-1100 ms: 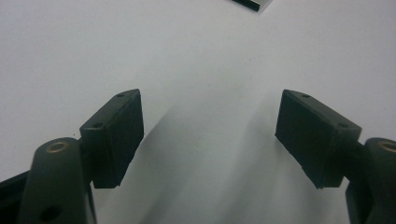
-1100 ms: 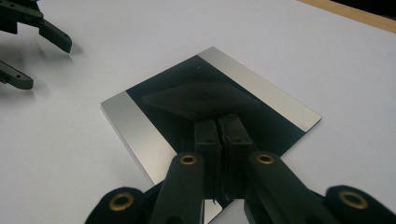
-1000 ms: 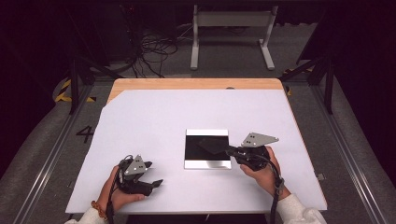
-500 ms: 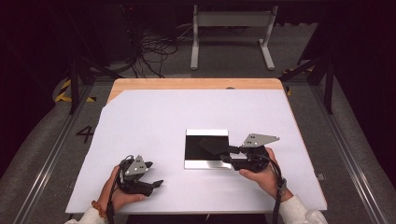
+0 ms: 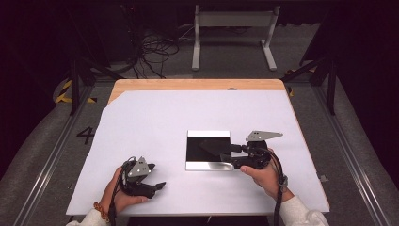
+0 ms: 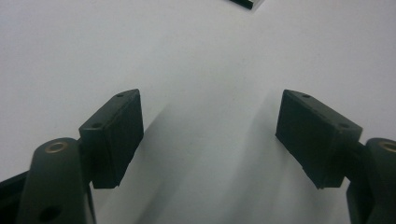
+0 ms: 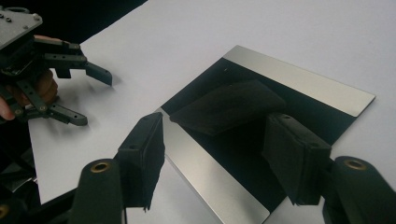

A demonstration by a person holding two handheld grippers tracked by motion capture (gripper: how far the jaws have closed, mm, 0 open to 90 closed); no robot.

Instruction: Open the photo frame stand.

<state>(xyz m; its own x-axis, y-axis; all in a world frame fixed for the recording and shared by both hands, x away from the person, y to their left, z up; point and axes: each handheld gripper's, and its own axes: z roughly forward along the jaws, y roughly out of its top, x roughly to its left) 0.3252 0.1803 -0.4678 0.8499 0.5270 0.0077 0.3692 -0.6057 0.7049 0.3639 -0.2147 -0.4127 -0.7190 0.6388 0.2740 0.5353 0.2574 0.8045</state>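
A square mirror-like plate (image 5: 207,149) lies flat in the middle of the white table sheet (image 5: 155,122), its face reflecting dark. My right gripper (image 5: 230,156) is at the plate's right edge, near its front right corner, and stands open. In the right gripper view the plate (image 7: 299,88) runs between the right gripper's (image 7: 215,140) jaws: one jaw is off the plate's edge and the other hangs over its dark face. My left gripper (image 5: 157,176) rests open near the table's front left, apart from the plate. The left gripper view shows my left gripper (image 6: 210,116) with bare white sheet between its jaws.
The wooden table edge (image 5: 197,84) shows beyond the white sheet. A metal stand (image 5: 233,28) and cables (image 5: 155,47) sit on the floor behind. The other hand's gripper (image 7: 56,84) appears at the upper left of the right gripper view.
My right gripper has shifted slightly along the plate's right edge, toward its front corner. The left gripper has barely moved.
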